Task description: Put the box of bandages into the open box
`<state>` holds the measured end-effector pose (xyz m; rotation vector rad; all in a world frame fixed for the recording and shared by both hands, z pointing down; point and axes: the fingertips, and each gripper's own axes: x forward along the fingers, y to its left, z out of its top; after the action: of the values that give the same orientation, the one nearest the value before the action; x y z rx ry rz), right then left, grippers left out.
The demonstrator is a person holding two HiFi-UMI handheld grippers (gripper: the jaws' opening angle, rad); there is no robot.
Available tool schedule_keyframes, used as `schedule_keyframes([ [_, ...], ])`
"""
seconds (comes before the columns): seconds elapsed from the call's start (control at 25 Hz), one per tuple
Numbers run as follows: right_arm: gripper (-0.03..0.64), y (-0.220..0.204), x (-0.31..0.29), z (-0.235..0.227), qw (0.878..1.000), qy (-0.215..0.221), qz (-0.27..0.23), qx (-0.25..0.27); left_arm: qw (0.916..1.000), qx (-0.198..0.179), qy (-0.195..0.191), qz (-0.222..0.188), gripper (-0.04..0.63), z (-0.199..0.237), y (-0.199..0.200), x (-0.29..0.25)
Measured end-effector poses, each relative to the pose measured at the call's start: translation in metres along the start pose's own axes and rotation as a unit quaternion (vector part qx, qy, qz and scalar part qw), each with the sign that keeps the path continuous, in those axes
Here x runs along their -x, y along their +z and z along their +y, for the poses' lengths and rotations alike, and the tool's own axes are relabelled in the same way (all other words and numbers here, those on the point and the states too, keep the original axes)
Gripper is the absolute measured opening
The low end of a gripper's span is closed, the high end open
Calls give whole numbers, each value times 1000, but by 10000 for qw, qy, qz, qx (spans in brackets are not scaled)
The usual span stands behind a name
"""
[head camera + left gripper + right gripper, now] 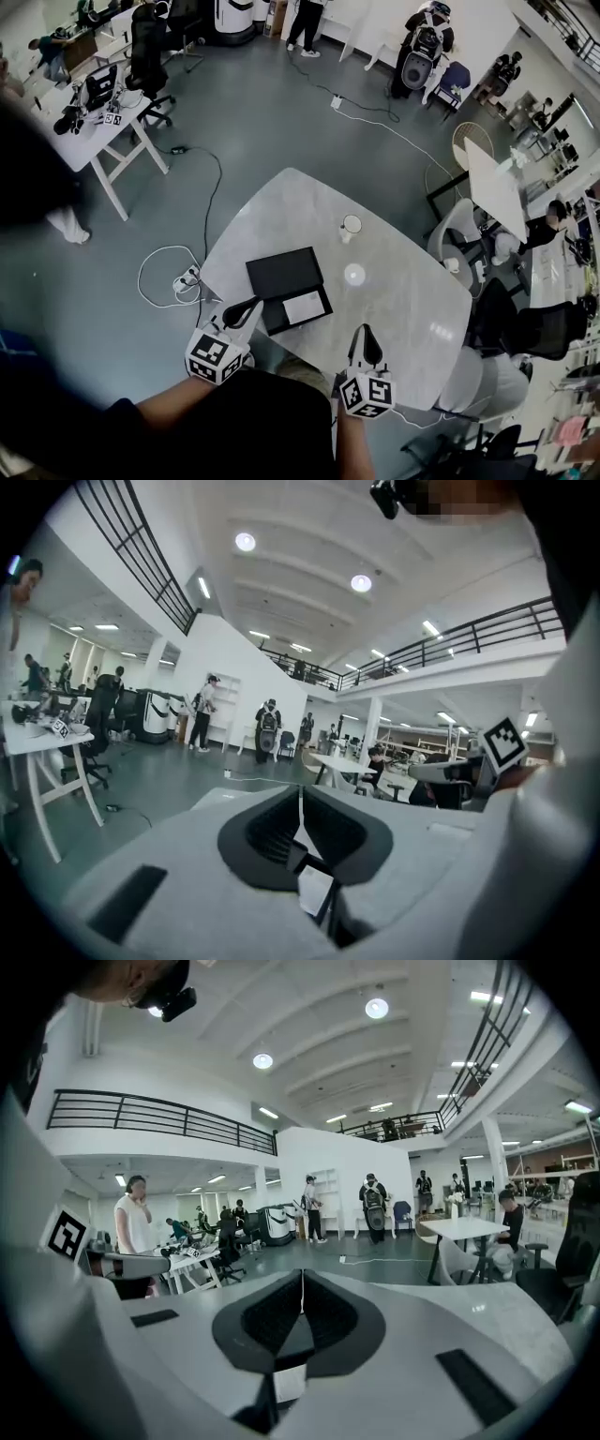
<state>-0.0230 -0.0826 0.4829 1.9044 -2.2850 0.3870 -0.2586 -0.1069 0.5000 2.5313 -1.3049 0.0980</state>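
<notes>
A black open box (282, 273) lies on the pale table (403, 309), near its front left edge. In the part of the box nearest me lies a flat white thing (305, 306), possibly the box of bandages. My left gripper (249, 307) hovers at the box's near left corner; in the left gripper view its jaws (300, 799) meet with nothing between them. My right gripper (366, 337) is held to the right of the box, over the table's near edge. Its jaws (301, 1283) are also together and empty. Both gripper views look out across the room, not at the box.
A white cup (351, 225) stands at the far middle of the table and a small round white thing (354, 275) sits right of the box. A white cable and power strip (186, 279) lie on the floor to the left. Chairs (459, 234) stand to the right.
</notes>
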Motion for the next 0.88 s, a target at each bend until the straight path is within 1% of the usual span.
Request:
schedule_keyframes([
  [0.08,14,6,2,9,9999,18,-76,112,9999,-1,83,-148,23,6,9,9],
  [0.2,13,13,5,21,9996,81,-135,235,9996,-51,61,-289,20,7,18,16],
  [0.4,12,16,8,38,9994,132,-127,304,9986,-75,105,-504,18,5,29,26],
  [0.6,12,24,14,42,9984,40,-190,522,9985,-118,67,-525,18,2,31,28],
  [0.88,12,18,9,45,9989,32,-173,431,9991,8,63,-417,18,7,23,28],
])
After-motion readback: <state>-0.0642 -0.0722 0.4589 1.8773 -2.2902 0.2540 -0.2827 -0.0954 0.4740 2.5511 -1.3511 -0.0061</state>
